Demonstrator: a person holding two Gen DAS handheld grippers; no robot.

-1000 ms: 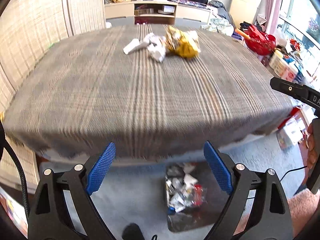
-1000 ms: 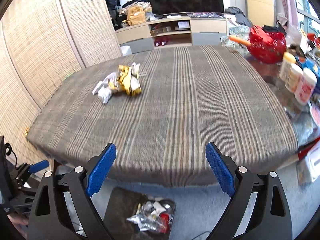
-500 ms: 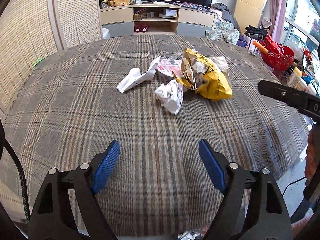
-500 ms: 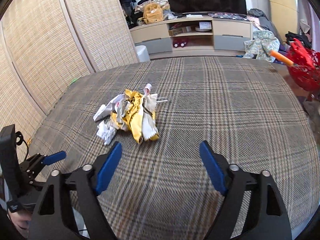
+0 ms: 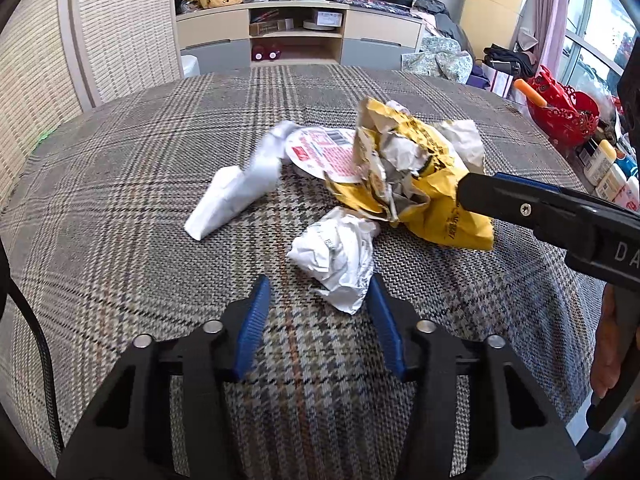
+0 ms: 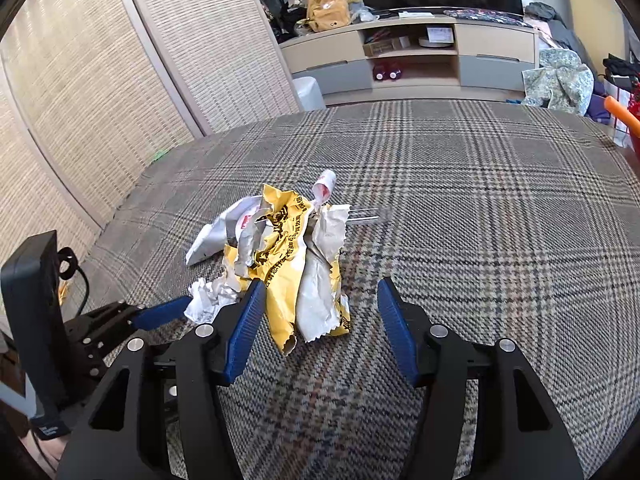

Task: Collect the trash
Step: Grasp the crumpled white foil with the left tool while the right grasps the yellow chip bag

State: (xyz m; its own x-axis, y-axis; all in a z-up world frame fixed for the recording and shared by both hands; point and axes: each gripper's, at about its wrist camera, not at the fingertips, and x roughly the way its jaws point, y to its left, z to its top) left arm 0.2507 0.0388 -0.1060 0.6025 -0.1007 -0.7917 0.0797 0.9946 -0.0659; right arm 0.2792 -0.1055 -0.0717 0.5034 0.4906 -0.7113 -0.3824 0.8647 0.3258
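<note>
Trash: all of it lies on the plaid surface (image 5: 120, 240); nothing is collected yet.
Landmark: the yellow wrapper (image 5: 420, 184) sits mid-pile.
Paper ball (image 5: 336, 252): just in front of the yellow wrapper, touching it.
White packet (image 5: 228, 200): left of the wrapper.
Red-printed lid (image 5: 324, 152): tucked behind it.
My left claw (image 5: 318, 312): closing around the paper ball, pads not pressing yet.
My right claw (image 6: 320, 312): closing around the wrapper's near end, no grip yet.
Left to do: grasp and carry everything away.

Crumpled paper (image 5: 334, 256) lies before the wrapper (image 5: 420, 184) — both on the tablecloth (image 5: 120, 240) (mid-table).
</note>
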